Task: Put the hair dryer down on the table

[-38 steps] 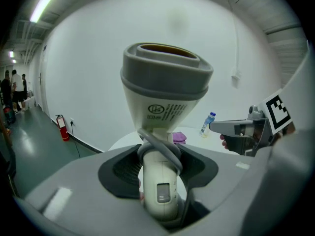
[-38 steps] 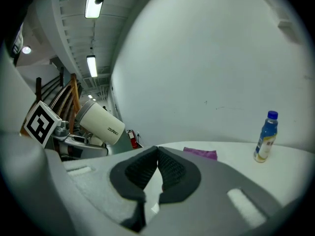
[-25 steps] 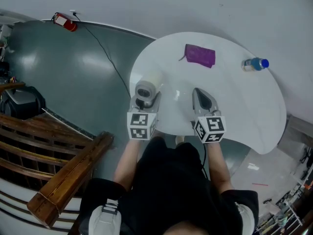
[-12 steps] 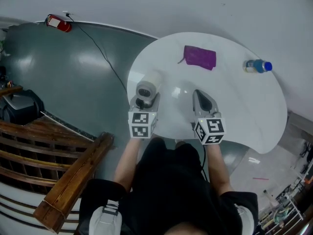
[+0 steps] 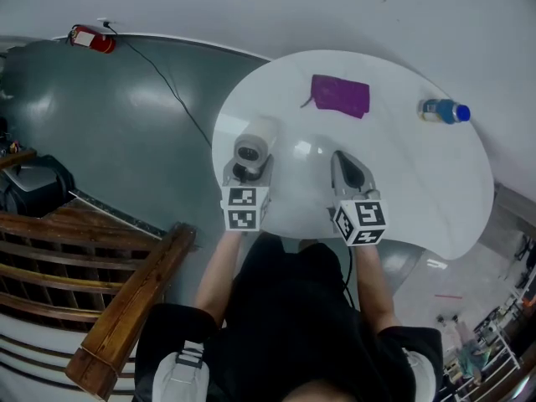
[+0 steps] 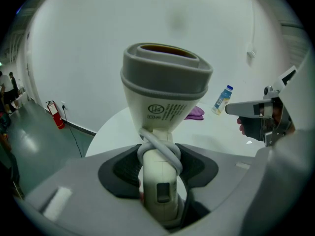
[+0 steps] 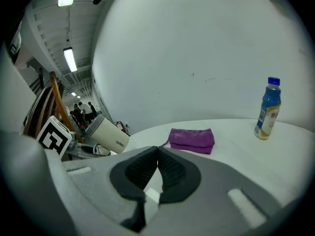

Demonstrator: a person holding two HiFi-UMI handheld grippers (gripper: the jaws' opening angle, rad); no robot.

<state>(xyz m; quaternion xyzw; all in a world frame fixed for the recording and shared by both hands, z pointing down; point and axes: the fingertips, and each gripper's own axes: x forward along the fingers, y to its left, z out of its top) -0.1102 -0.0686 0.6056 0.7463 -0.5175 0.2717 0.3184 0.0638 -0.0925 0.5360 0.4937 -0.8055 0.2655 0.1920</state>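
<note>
A cream hair dryer [image 6: 162,107] with a grey nozzle and its cord wound round the handle stands upright between the pads of my left gripper [image 6: 158,168], which is shut on the handle. In the head view the hair dryer [image 5: 254,141] hangs over the left edge of the white table [image 5: 419,182], held by the left gripper [image 5: 248,171]. My right gripper [image 5: 347,167] hovers over the table's near middle, shut with its pads touching and nothing between them. The right gripper view shows the right gripper [image 7: 158,162] and the hair dryer [image 7: 107,135] at the left.
A folded purple cloth [image 5: 341,95] lies at the table's far side. A blue-capped bottle [image 5: 441,110] is at the far right. A red fire extinguisher [image 5: 90,38] and a black cable lie on the grey floor. Wooden furniture [image 5: 84,291] stands at the left.
Both grippers have drifted slightly forward over the table, the left one carrying the hair dryer. Jaw states look unchanged.
</note>
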